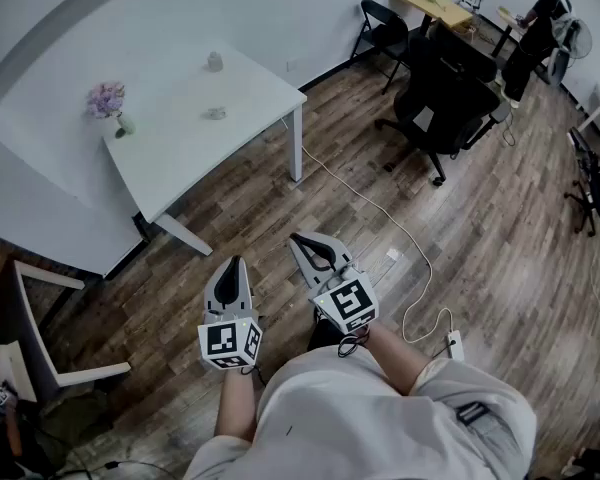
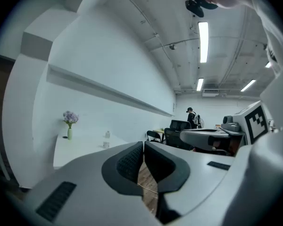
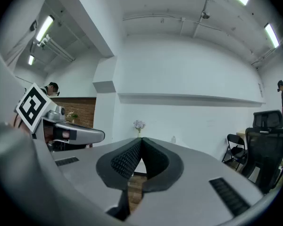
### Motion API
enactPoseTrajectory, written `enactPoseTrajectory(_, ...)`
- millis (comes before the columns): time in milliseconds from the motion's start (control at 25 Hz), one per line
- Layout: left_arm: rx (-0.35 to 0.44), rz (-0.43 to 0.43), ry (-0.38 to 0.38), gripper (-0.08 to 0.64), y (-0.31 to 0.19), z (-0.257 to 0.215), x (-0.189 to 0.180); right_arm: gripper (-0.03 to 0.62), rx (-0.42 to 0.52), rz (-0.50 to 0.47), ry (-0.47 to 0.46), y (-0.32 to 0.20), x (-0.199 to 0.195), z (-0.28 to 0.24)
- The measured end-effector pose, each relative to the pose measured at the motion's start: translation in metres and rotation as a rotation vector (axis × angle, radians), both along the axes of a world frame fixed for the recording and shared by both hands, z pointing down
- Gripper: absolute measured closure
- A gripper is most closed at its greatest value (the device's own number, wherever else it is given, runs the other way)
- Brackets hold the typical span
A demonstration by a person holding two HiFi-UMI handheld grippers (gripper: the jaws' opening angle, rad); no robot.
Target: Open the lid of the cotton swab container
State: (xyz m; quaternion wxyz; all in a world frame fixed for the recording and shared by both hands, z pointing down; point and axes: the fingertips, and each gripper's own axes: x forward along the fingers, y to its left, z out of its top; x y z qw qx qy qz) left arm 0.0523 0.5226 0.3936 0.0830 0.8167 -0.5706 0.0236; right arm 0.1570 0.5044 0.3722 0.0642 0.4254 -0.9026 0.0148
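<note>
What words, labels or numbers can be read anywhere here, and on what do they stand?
No readable text anywhere.
Cube on the left gripper and cube on the right gripper: black-and-white square patterns only, no letters or numbers.
Containers on the table: too small to show any label.

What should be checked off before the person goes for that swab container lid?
1. Left gripper empty: ok, jaws together on nothing.
2. Right gripper empty: ok, same.
3. Jaws opened for a grasp: not ok, both shut.
4. Table within reach: not ok, both grippers hang over the floor, short of it.
5. Swab container identified: cannot tell; far small item and near small item on the table are too small to read.
</note>
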Motion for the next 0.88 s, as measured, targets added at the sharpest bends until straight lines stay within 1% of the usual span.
enactPoseTrajectory(120,-0.018,0.0,0.0,0.534,0.008,0.006,0.007,0.595,-0.005,-0.009,-0.008,0.005,0.003,0.003)
enactPoseTrajectory(240,-0.029,0.007,-0.002,0.534,0.003,0.011,0.016,0.595,0.008,0.0,-0.005,0.0,0.016,0.009)
enactPoseTrajectory(400,-0.036,0.017,-0.006,0.534,-0.005,0.016,0.027,0.595,-0.044,-0.005,-0.021,-0.005,0.027,0.016)
enactPoseTrajectory(560,-0.055,0.031,-0.021,0.534,-0.008,0.023,0.039,0.594,-0.033,-0.026,-0.033,-0.009,0.036,0.023)
enactPoseTrajectory(640,-0.073,0.039,-0.018,0.534,-0.014,0.029,0.045,0.594,-0.048,-0.021,-0.032,-0.015,0.042,0.027)
enactPoseTrajectory(760,-0.101,0.065,-0.005,0.532,-0.024,0.037,0.059,0.594,-0.044,-0.027,-0.038,-0.027,0.053,0.036)
enactPoseTrajectory(880,-0.122,0.087,-0.009,0.532,-0.037,0.043,0.072,0.594,-0.068,-0.028,-0.035,-0.042,0.063,0.039)
